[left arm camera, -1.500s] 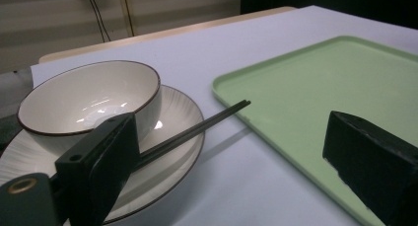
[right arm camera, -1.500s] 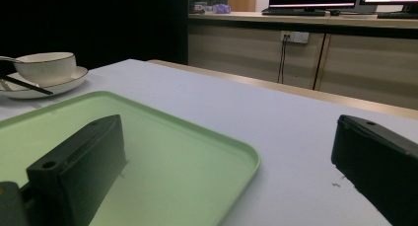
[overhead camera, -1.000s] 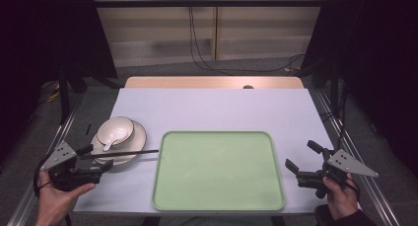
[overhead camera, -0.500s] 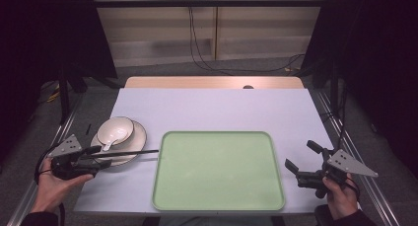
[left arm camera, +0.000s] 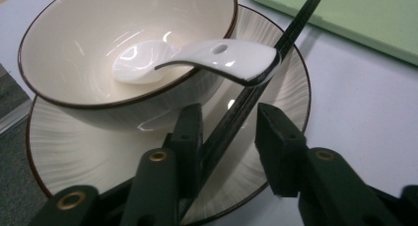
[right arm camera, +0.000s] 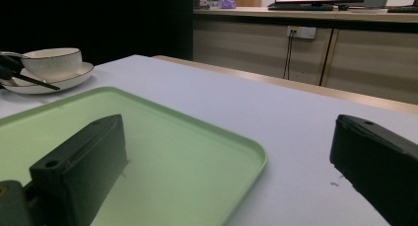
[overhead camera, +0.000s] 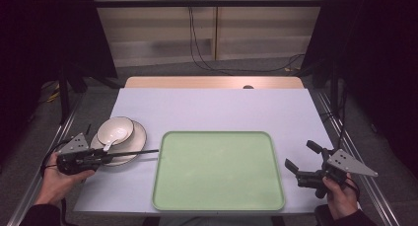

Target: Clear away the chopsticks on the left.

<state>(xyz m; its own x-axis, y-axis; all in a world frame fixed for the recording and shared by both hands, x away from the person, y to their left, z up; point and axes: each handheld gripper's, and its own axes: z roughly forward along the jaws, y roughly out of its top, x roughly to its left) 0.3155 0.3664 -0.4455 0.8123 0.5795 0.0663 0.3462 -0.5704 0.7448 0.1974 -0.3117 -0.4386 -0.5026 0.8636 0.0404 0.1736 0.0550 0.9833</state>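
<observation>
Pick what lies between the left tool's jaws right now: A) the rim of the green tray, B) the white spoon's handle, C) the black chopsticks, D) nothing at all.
C: in the left gripper view the black chopsticks run up between the left tool's two jaws across the plate; the white spoon rests in the bowl beyond them, and the green tray lies off to the side.

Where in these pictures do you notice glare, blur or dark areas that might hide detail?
In the left gripper view, bright highlights sit on the white spoon and inside the bowl, while the near jaws look soft. In the right gripper view, both jaws are blurred and the tray is evenly lit. In the high view, the table is well lit but the surroundings fall into darkness.
</observation>
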